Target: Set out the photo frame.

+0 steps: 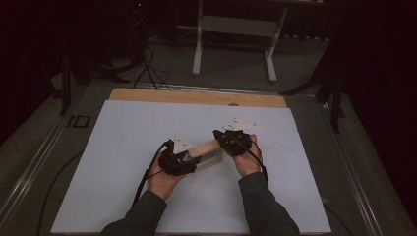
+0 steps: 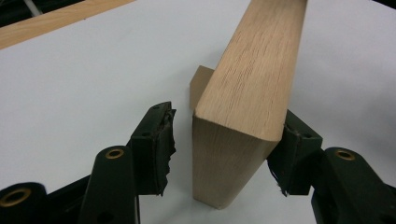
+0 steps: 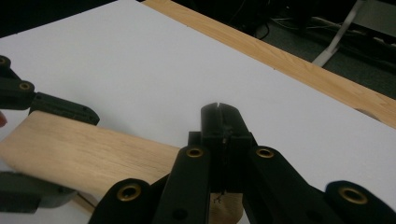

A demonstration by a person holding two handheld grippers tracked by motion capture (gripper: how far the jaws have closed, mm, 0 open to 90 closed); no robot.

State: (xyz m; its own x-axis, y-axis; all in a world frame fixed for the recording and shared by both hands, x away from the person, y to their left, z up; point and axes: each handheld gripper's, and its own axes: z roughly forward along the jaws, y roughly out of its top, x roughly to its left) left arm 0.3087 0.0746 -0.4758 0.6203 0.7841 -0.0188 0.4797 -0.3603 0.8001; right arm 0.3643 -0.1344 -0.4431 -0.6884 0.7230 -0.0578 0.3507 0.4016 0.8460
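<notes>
Pale wooden block (image 1: 207, 149), stiff and probably light, lies mid-sheet (image 1: 123, 147) between both grippers.
Left gripper (image 2: 224, 149) jaws straddle its 7 o'clock end, not clamped; right gripper (image 3: 223, 126) jaws together at the 2 o'clock end, apparently gripping nothing.

The high view is looking dim overall: the room beyond the surface (image 1: 314, 196) is sinking into near-black at both sides, while the white sheet is taking most of the light, evenly and without glare. Soft, faint shadows are lying under the hands. The left gripper view is brighter, and the wooden block (image 2: 247, 93) is showing crisp grain with a shaded front face. In the right gripper view the near black tool (image 3: 223, 135) is blurring slightly, and the background is fading dark.
</notes>
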